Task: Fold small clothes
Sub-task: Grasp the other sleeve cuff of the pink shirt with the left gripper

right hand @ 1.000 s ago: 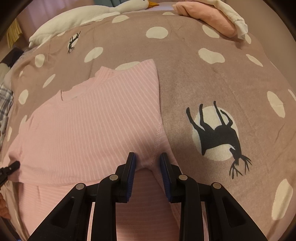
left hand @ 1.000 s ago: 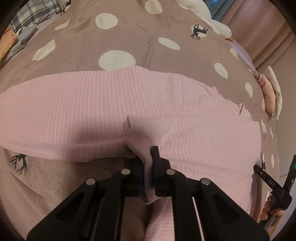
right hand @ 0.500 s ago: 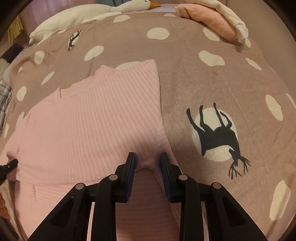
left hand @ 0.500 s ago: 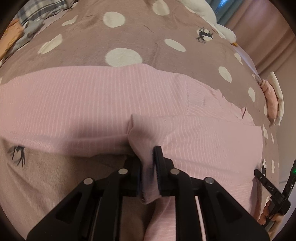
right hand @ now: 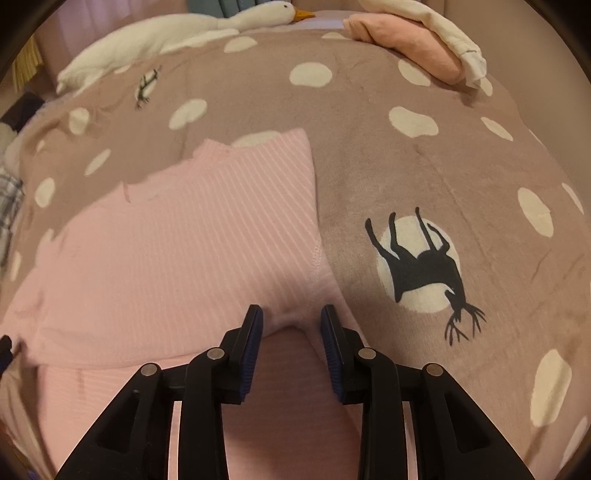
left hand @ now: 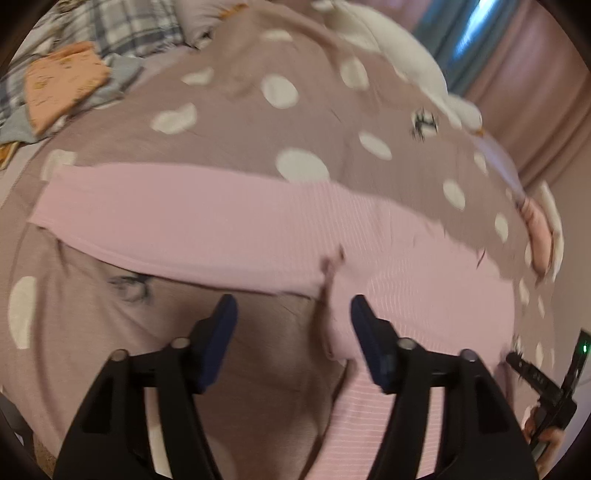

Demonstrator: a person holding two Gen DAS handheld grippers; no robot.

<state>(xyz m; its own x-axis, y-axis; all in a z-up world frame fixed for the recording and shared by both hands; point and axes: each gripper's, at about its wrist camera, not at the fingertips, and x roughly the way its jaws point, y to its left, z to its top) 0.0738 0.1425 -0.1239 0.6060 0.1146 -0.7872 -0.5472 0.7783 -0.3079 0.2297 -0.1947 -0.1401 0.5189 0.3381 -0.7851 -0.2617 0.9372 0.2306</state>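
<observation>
Left gripper (left hand: 291, 325) letting go, fingers opening wide.
Pink striped knit shirt (right hand: 177, 258) is lying folded on the dotted brown deer-print bedspread (right hand: 424, 166), lower centre; right gripper (right hand: 291, 321) fingers are opening slightly, straddling a bunched shirt fold.

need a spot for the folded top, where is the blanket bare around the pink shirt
Bare blanket lies right of the pink shirt, around the deer print, up to the pink and white bundle. Another strip runs between the shirt and the goose toy. Crowded: the plaid bedding and orange cloth.
</observation>
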